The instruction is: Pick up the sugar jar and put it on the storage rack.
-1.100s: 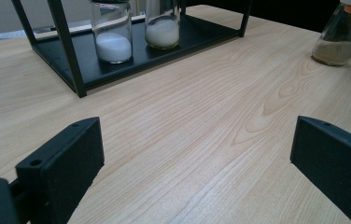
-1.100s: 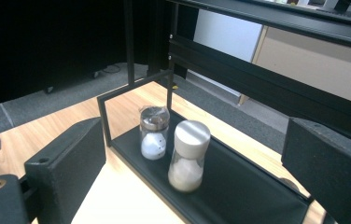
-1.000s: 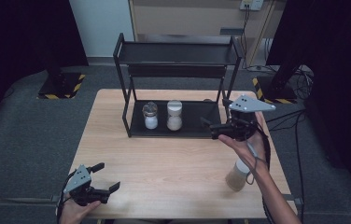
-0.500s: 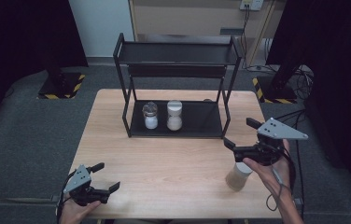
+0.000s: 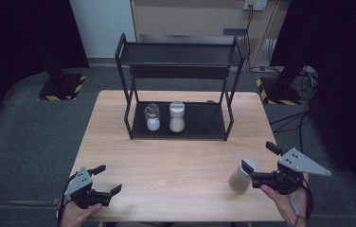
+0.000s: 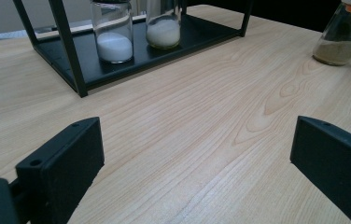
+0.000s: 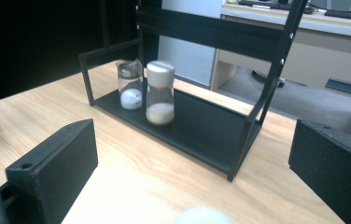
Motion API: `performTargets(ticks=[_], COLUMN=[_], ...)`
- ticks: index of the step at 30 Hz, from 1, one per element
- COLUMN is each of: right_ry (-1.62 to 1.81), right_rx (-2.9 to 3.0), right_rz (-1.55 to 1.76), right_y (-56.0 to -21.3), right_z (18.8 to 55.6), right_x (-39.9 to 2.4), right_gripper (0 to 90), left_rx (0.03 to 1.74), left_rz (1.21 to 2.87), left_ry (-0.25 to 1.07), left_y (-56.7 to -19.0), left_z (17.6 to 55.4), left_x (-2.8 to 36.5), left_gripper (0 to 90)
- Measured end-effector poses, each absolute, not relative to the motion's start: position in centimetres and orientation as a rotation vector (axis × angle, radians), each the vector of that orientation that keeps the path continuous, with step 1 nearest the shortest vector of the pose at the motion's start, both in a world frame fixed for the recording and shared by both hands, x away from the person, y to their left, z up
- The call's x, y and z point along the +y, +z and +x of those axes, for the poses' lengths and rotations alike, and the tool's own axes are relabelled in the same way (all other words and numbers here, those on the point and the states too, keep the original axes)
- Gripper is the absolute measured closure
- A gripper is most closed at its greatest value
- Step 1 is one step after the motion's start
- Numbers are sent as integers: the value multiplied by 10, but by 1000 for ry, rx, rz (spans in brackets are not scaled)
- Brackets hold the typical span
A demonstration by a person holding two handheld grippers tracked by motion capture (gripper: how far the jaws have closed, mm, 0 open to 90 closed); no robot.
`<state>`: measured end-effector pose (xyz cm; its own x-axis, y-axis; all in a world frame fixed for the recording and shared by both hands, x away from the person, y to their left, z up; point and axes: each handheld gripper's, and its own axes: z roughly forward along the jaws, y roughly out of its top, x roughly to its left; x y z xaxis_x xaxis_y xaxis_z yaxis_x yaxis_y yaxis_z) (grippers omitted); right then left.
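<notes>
A black two-shelf rack (image 5: 214, 127) stands at the table's far middle, with two jars on its lower shelf: a short one with white powder (image 5: 152, 117) and a taller white-lidded one (image 5: 176, 117). A third jar with brownish powder (image 5: 239, 177) stands on the table at the near right. My right gripper (image 5: 259, 157) is right beside it and open, its jaws having just been opening. In the right gripper view the jar's blurred lid (image 7: 201, 215) lies low between the jaws, untouched. My left gripper (image 5: 108, 179) rests open and empty at the near left corner.
The wooden table (image 5: 176, 161) has bare room between the rack and both grippers. The rack's upright posts (image 7: 257, 116) stand ahead of the right gripper. In the left gripper view the brownish jar (image 6: 339, 35) stands far right, the rack (image 6: 71, 70) ahead.
My right gripper has come back from beside the rack toward the near right edge and sunk down next to the brownish jar. The jar and the left gripper have stayed put.
</notes>
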<state>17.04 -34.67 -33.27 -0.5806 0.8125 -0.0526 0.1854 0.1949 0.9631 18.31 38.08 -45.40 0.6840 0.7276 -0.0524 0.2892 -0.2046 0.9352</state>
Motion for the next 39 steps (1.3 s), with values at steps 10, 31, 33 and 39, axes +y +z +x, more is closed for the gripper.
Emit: performTargets(ticks=[10,31,33,39], right_ry=[1415,1408,1406,1417], right_rx=[1849,1847,1853,1856], right_rz=[995,1053,1052,1043], right_y=[-375,-423,-424,-424], right_z=[149,147,147,148], right_x=[-356,-360,-360,-359], right_gripper=[14,29,29,30], left_rx=[812,797,795,791], left_rz=[1789,1793,1795,1798], left_ry=[494,498,499,498], left_y=[-454,-453,-453,-452], left_z=[183,182,182,182], left_x=[380,380,379,379], left_gripper=[17,18,18,17])
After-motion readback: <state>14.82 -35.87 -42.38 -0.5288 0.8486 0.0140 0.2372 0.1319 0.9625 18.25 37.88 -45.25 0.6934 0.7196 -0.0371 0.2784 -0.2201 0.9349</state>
